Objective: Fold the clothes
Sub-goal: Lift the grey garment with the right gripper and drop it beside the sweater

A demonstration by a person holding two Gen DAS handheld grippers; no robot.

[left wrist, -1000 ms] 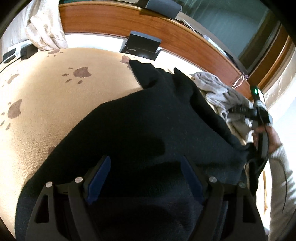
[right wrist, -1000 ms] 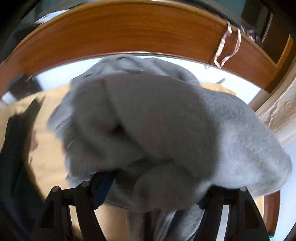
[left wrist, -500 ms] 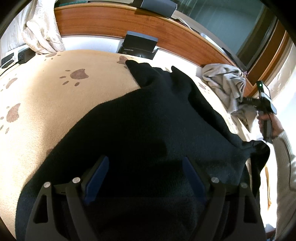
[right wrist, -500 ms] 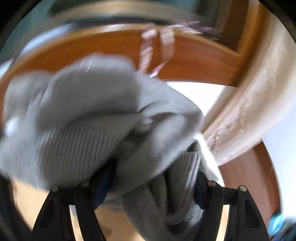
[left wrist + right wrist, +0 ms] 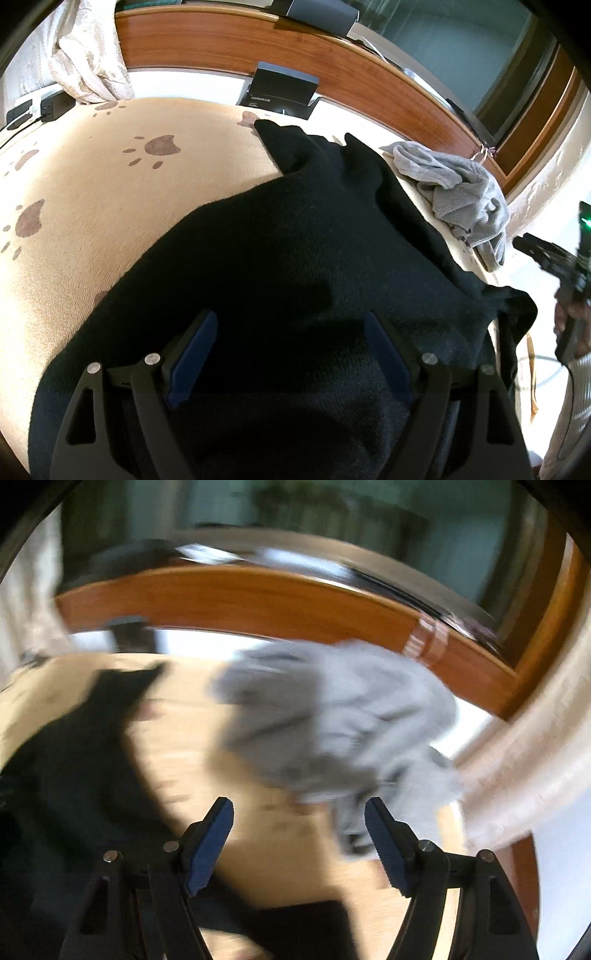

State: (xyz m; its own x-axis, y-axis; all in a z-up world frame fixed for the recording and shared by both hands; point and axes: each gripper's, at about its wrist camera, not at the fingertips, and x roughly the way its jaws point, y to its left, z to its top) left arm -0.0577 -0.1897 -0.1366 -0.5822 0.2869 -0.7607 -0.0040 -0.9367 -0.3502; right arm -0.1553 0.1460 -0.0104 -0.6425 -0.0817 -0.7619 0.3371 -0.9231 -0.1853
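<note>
The left gripper [image 5: 290,350] has its jaws spread wide over the black garment [image 5: 295,266], gripping nothing; the cloth lies across the near middle of the cream paw-print blanket [image 5: 92,206]. The right gripper [image 5: 299,830] is also spread wide and empty, with the crumpled grey garment [image 5: 332,716] just beyond its fingers, at the blanket's far right. Behind runs a wooden headboard [image 5: 229,40].

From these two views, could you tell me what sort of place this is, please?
Probably a bedroom: clothes lie on a paw-print blanket like a bedspread, backed by a wooden headboard-like ledge, with a curtain at the side.
</note>
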